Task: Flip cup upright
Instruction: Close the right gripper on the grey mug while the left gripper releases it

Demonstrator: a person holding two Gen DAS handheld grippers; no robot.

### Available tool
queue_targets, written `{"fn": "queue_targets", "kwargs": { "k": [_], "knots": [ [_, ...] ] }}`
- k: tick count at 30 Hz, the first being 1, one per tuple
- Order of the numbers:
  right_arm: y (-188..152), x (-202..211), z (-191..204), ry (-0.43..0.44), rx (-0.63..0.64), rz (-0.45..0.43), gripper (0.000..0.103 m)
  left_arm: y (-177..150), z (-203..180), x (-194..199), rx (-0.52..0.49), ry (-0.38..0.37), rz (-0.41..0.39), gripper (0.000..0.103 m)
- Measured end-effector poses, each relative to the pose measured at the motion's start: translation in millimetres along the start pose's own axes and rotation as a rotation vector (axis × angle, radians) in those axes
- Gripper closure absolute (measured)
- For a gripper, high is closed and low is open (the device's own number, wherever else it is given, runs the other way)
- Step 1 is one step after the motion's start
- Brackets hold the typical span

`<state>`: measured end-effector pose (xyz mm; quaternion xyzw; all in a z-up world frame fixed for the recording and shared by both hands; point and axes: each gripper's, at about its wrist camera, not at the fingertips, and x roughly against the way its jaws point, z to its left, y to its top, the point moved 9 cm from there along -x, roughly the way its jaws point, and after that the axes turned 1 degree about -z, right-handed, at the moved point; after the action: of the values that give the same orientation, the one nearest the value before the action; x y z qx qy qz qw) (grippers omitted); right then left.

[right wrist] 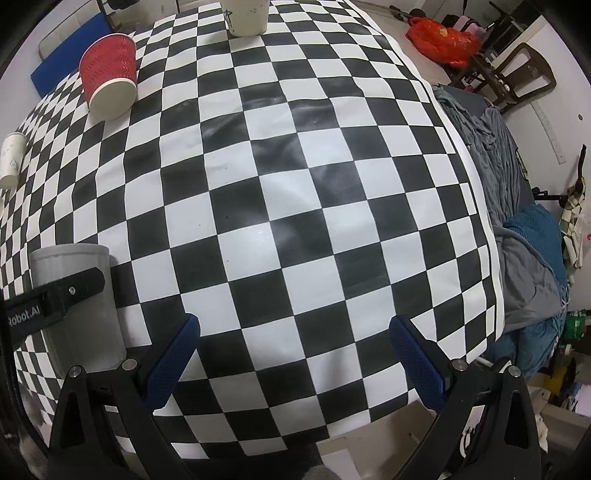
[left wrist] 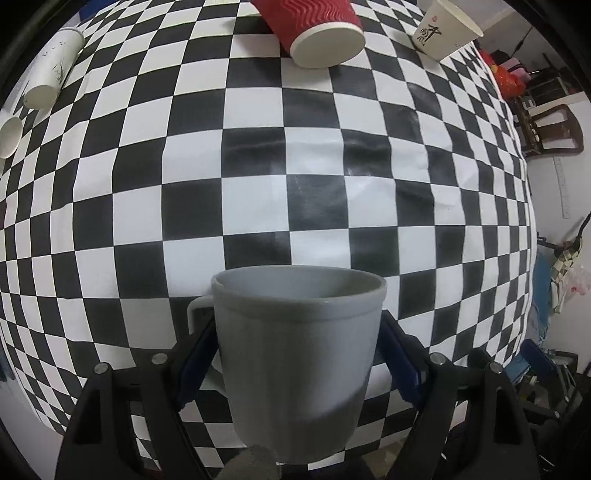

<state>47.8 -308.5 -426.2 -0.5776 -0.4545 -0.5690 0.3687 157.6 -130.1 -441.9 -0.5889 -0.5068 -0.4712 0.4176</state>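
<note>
The bench (left wrist: 258, 155) wears a black-and-white checkerboard cloth. The cup (left wrist: 299, 369) is plain matte grey. Near the far edge, a red cup (left wrist: 314, 26) has a zigzag ribbed wall and a white base; a white paper cup (left wrist: 443, 33) bears black brush script and what may be a small red seal. The right hand-held gripper (right wrist: 295, 365) is black with dimpled blue pads (right wrist: 170, 365).

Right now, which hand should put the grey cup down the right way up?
The left. Its tool is already clamped on the grey cup, whose opening faces up. The right tool is open, holding nothing, beside the cup over the checkered cloth.
</note>
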Motion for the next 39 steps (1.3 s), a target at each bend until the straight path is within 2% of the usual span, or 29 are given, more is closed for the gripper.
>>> {"fn": "queue_targets", "kwargs": {
  "k": [9,18,21,29,34,39],
  "knots": [
    [4,9,13,0.019,-0.011,0.0,0.0,0,2,24,-0.003,-0.02,-0.059,0.017],
    [1,39,38,0.066,0.01,-0.025,0.0,6,13,79,-0.019,0.012,-0.206,0.013],
    [-2,50,52,0.089,0.028,-0.028,0.0,2,28,99,-0.016,0.051,-0.255,0.013],
    [-16,76,105,0.127,0.098,-0.037,0.0,-24,106,125,0.015,0.248,-0.333,0.012],
    [-21,80,135,0.134,0.129,-0.04,0.0,-41,144,116,0.063,0.28,-0.315,0.012],
    [-22,71,155,0.169,0.12,-0.014,0.0,-50,167,104,0.069,0.31,-0.302,0.012]
  ]
}}
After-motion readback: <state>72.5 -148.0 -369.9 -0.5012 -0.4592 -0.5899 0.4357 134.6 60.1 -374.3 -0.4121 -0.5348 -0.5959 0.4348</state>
